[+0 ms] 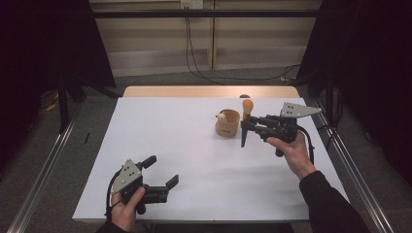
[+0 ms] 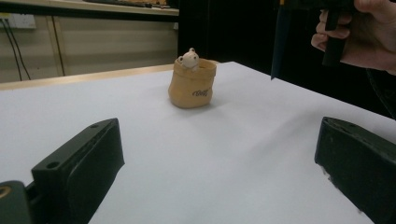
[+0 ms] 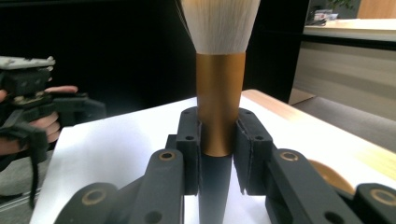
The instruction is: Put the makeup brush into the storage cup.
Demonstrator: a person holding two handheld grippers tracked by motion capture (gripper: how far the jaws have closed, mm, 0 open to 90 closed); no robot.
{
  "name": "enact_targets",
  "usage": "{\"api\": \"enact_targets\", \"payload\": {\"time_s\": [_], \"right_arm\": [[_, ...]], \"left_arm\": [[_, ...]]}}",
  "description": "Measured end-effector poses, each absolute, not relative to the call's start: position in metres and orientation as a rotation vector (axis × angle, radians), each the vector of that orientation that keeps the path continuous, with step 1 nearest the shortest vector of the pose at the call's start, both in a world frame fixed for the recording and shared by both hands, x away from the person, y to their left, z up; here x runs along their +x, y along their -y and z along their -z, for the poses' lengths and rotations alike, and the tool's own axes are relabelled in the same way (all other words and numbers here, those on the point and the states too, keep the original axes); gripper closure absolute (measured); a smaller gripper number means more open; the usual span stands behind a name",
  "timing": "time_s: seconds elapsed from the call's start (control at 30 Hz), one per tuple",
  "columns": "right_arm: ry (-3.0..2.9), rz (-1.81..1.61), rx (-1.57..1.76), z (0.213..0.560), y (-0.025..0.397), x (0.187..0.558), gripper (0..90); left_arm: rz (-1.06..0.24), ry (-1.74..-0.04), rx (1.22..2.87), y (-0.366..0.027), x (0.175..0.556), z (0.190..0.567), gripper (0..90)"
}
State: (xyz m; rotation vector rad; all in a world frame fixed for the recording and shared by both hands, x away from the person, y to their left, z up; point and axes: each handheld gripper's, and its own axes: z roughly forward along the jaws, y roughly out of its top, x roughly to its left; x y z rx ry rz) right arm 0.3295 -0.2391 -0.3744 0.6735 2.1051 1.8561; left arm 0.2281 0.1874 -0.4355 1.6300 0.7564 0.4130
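A makeup brush (image 1: 246,122) with pale bristles, a gold ferrule (image 3: 219,102) and a black tapered handle stands upright in the air, just right of a tan sack-shaped holder (image 1: 228,122). My right gripper (image 1: 248,124) is shut on the brush at the base of its ferrule (image 3: 218,140). The holder (image 2: 192,84) carries a small white bear figure (image 2: 189,58) on its rim. My left gripper (image 1: 161,171) rests at the table's near left, open, with nothing between its jaws (image 2: 219,163).
The white table top (image 1: 194,160) spans the view, with a wooden strip (image 1: 209,91) along its far edge. Metal rails (image 1: 43,165) run along both sides. Cables hang on the back wall (image 1: 189,43).
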Motion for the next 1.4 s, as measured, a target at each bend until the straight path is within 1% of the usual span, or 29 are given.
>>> {"api": "enact_targets", "payload": {"time_s": [0.03, 0.07, 0.13, 0.23, 0.3, 0.43, 0.47, 0.57, 0.6, 0.93, 1.4], "right_arm": [[-2.094, -1.848, 0.67, 0.372, 0.239, 0.332, 73.8], [-2.089, -1.849, 0.673, 0.371, 0.238, 0.335, 73.8], [-2.086, -1.84, 0.668, 0.369, 0.237, 0.338, 73.8], [-2.08, -1.838, 0.676, 0.37, 0.236, 0.342, 73.8], [-2.074, -1.832, 0.684, 0.37, 0.233, 0.346, 73.8], [-2.063, -1.836, 0.691, 0.369, 0.228, 0.354, 73.8], [-2.062, -1.838, 0.688, 0.369, 0.227, 0.356, 73.8], [-2.067, -1.832, 0.672, 0.369, 0.22, 0.361, 73.8], [-2.053, -1.842, 0.68, 0.37, 0.217, 0.365, 73.8], [-2.04, -1.794, 0.723, 0.368, 0.212, 0.387, 73.8], [-1.994, -1.757, 0.753, 0.358, 0.206, 0.405, 73.8]], "left_arm": [[-0.413, -0.753, 1.633, -0.189, 0.227, 0.436, 1.0], [-0.376, -0.762, 1.617, -0.194, 0.225, 0.438, 1.0], [-0.373, -0.771, 1.616, -0.198, 0.223, 0.441, 0.5], [-0.382, -0.774, 1.629, -0.202, 0.221, 0.443, 0.8], [-0.421, -0.76, 1.64, -0.201, 0.221, 0.442, 0.9], [-0.429, -0.761, 1.637, -0.202, 0.222, 0.442, 0.7], [-0.444, -0.762, 1.66, -0.203, 0.223, 0.443, 0.7], [-0.434, -0.782, 1.643, -0.204, 0.225, 0.444, 0.9], [-0.442, -0.778, 1.66, -0.205, 0.225, 0.445, 1.1], [-0.421, -0.78, 1.632, -0.205, 0.225, 0.445, 1.1], [-0.413, -0.793, 1.614, -0.207, 0.223, 0.444, 1.1]]}}
